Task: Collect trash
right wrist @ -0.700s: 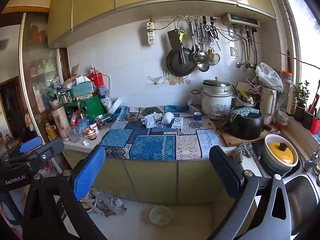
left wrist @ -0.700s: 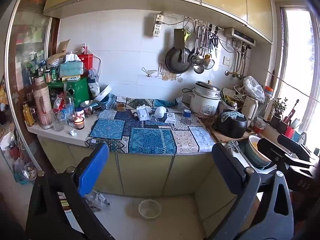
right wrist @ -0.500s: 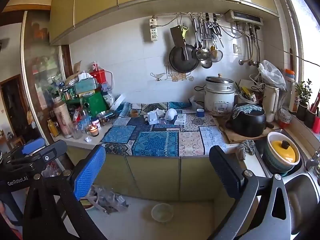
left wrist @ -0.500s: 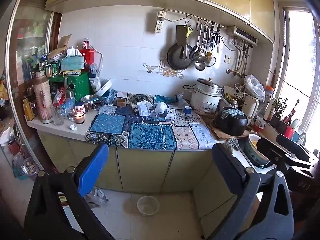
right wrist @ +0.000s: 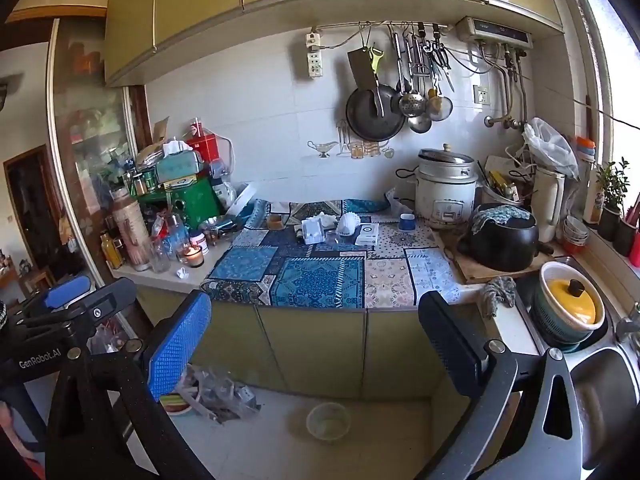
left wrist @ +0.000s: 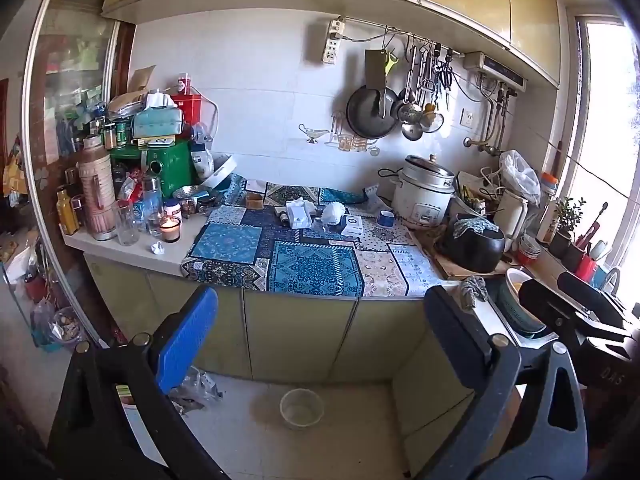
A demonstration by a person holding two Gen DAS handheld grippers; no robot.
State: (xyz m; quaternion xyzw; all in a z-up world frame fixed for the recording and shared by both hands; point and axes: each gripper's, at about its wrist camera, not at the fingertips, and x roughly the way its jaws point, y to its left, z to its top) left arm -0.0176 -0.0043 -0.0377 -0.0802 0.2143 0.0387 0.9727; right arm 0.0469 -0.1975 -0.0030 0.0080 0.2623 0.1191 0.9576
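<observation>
Two handheld grippers, matt black frames with two fingers each.

Left gripper (left wrist: 320, 328): black triangular arms with cut-out windows, silver screw heads at the joints, one finger faced with a blue textured pad (left wrist: 182, 338), the other with a black ribbed pad. Right gripper (right wrist: 316, 332): same build, blue dimpled pad (right wrist: 176, 344) and black pad. White "GenRobot.AI" lettering marks the left gripper's body in the right wrist view; faint "DAS" lettering marks the right gripper's body.

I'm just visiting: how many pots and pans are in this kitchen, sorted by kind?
Rice cooker: 1
Black pot: 1
Hanging pan: 1
Yellow-lidded pot: 1
Total: 4
</observation>
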